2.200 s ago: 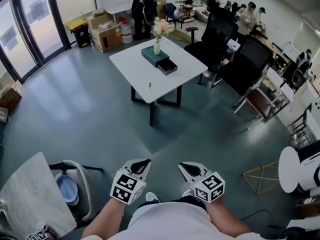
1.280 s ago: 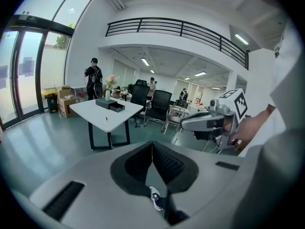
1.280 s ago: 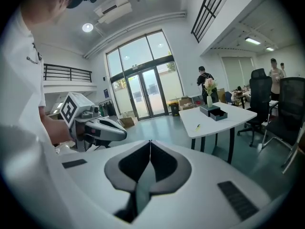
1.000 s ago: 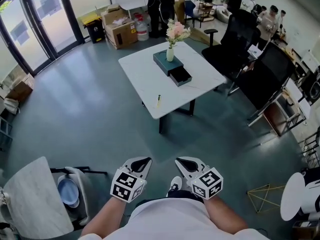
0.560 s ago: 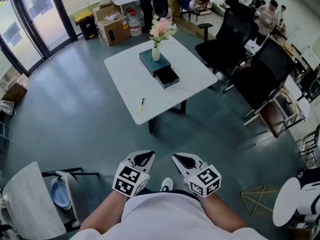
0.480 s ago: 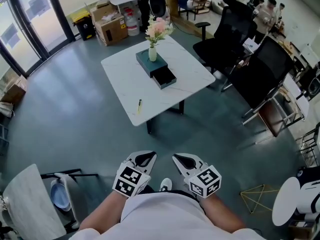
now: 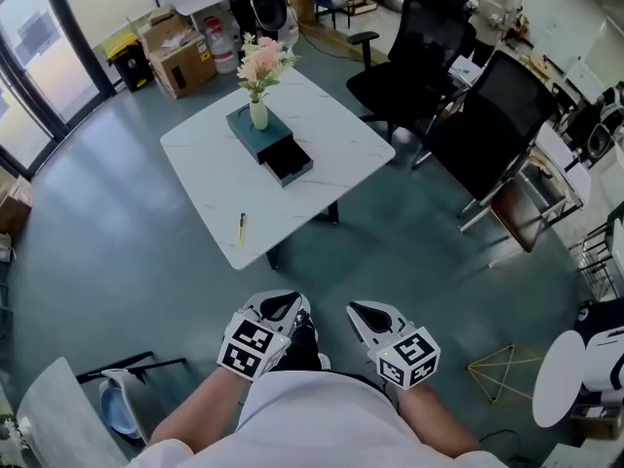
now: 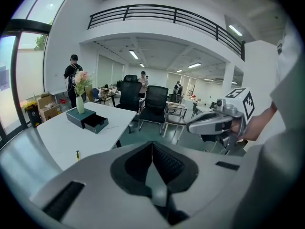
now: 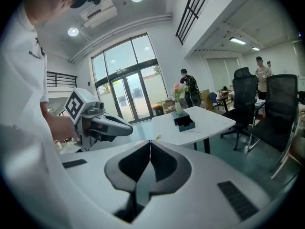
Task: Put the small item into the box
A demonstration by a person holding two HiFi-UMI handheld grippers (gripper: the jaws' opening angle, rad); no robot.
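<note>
A small yellow-and-black stick-like item [image 7: 242,228] is seen near the front edge of the white rectangular desk [image 7: 341,139], apart from the dark teal open-drawer box [image 7: 273,139], while the left hand-held gripper [image 7: 280,307] and the right hand-held gripper [image 7: 373,314] are carried closed and empty by the body, presumably because the desk is well out of reach.

Grey floor [image 7: 117,222]; white table [image 7: 336,135] (black chairs [image 7: 487,130])

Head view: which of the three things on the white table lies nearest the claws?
The small yellow item, alone near the front edge of the table. The dark box with its open drawer and the flower vase on it sit farther back.
</note>
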